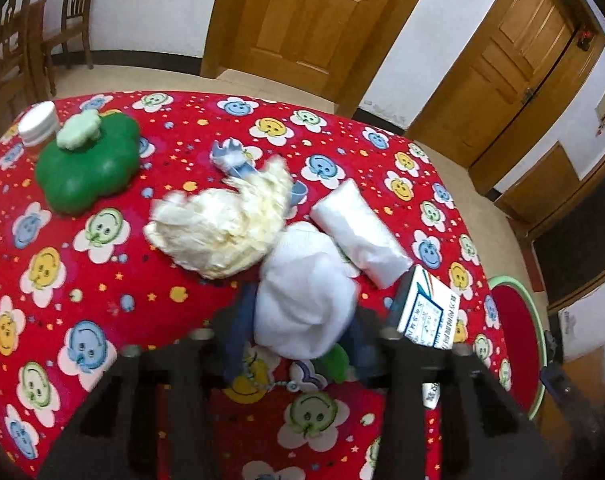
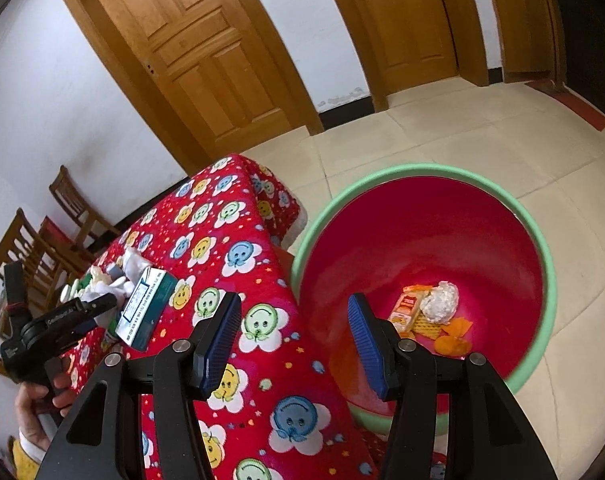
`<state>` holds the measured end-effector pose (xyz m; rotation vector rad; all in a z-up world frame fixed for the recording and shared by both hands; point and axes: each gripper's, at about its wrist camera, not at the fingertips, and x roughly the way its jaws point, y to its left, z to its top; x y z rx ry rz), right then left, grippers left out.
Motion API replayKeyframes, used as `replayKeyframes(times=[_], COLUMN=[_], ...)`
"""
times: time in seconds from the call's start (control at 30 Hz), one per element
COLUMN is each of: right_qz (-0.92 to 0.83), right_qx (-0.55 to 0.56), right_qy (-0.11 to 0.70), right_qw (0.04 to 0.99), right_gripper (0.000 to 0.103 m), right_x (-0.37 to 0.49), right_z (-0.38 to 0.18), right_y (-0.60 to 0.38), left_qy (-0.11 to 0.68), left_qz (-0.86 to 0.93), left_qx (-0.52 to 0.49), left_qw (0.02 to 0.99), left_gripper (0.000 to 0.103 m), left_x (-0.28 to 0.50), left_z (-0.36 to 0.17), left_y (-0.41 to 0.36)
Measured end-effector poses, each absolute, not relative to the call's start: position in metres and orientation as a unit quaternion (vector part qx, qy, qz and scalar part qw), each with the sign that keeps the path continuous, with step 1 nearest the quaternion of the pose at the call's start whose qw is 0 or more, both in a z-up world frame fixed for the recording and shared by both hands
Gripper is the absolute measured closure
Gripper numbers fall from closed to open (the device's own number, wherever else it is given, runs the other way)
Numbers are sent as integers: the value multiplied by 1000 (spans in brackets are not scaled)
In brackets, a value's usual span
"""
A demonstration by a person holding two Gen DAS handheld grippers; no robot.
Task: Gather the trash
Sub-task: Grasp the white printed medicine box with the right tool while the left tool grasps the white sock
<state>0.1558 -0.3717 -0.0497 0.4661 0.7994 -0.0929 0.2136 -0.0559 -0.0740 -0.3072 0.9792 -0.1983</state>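
Note:
In the left wrist view my left gripper (image 1: 302, 332) is shut on a crumpled white tissue wad (image 1: 306, 292), held just above the red smiley tablecloth (image 1: 102, 280). Beyond it lie a crumpled cream plastic wrapper (image 1: 222, 224), a white tissue pack (image 1: 358, 232) and a small white and teal carton (image 1: 422, 312). In the right wrist view my right gripper (image 2: 294, 340) is open and empty, held over the table edge and the red bin with a green rim (image 2: 422, 220). The bin holds a white paper ball (image 2: 440, 302), snack wrappers and orange peel (image 2: 452, 340). The left gripper (image 2: 62, 320) shows at the left.
A green flower-shaped container (image 1: 90, 164) and a white jar (image 1: 38, 124) stand at the far left of the table. Wooden chairs (image 1: 74, 12) stand by the wall. Wooden doors (image 2: 206, 60) line the wall, and the bin stands on tiled floor (image 2: 502, 140) right of the table.

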Motion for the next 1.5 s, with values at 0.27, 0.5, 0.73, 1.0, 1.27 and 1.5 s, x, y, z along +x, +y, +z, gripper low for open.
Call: replayKeyframes(times=[0.27, 0.5, 0.73, 1.0, 1.27, 1.5], right_qz=[-29, -1, 31, 52, 37, 13], right_qx=[211, 198, 182, 170, 159, 124], right_qy=[388, 392, 402, 433, 464, 468], right_qw=[897, 899, 897, 883, 870, 875], right_gripper=[46, 46, 46, 46, 46, 45], right_x=[163, 166, 178, 203, 231, 248], right_z=[-41, -28, -20, -36, -59, -71], right_y=[-353, -325, -281, -235, -200, -184], left_qy=[449, 435, 421, 399, 382, 371], left_qz=[-113, -113, -115, -70, -47, -49], left_qx=[-154, -175, -201, -218, -224, -228], left_qw=[873, 876, 877, 888, 895, 899], left_gripper=[74, 74, 74, 74, 74, 74], left_x=[189, 162, 133, 114, 106, 104], left_z=[-55, -35, -23, -21, -24, -23], left_y=[-45, -19, 14, 58, 78, 82])
